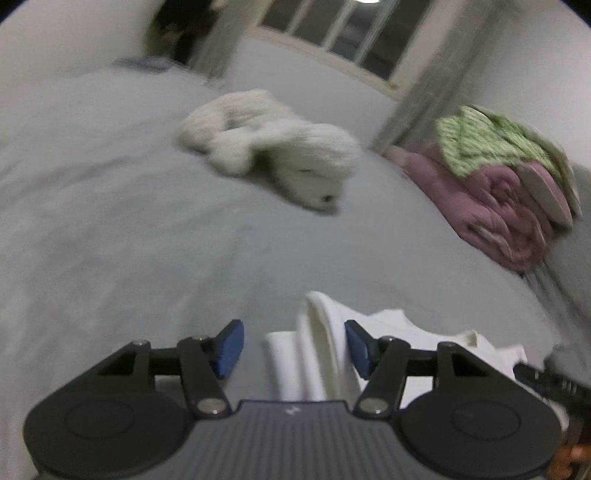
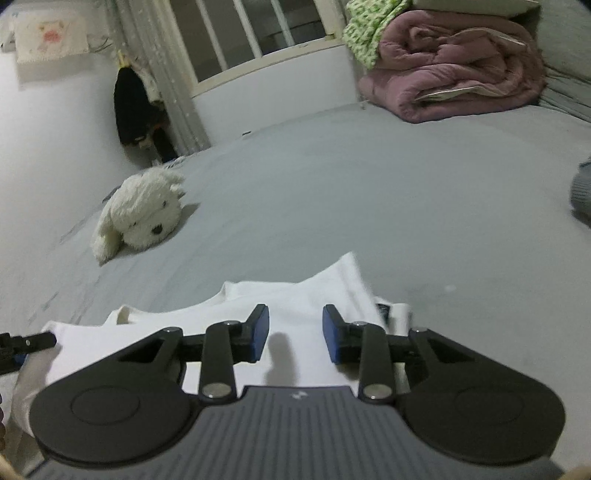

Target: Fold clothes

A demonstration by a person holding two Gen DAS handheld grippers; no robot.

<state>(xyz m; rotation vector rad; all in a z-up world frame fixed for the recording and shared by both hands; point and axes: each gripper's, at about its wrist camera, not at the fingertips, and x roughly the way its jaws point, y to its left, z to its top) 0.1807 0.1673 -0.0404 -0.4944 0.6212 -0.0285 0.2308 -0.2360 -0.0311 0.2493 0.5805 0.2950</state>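
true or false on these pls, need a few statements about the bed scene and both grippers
1. The left gripper has its jaws open around a raised fold of the white garment. True.
2. The right gripper is clamped shut on cloth. False: its jaws stand open over the garment.
3. The plush dog lies on the grey bed. True.
4. The pink quilt is spread flat under the garment. False: it is bundled up far back, with a green cloth on it.

Black tools (image 2: 295,334), seemingly blue-padded fingertips (image 2: 260,332)
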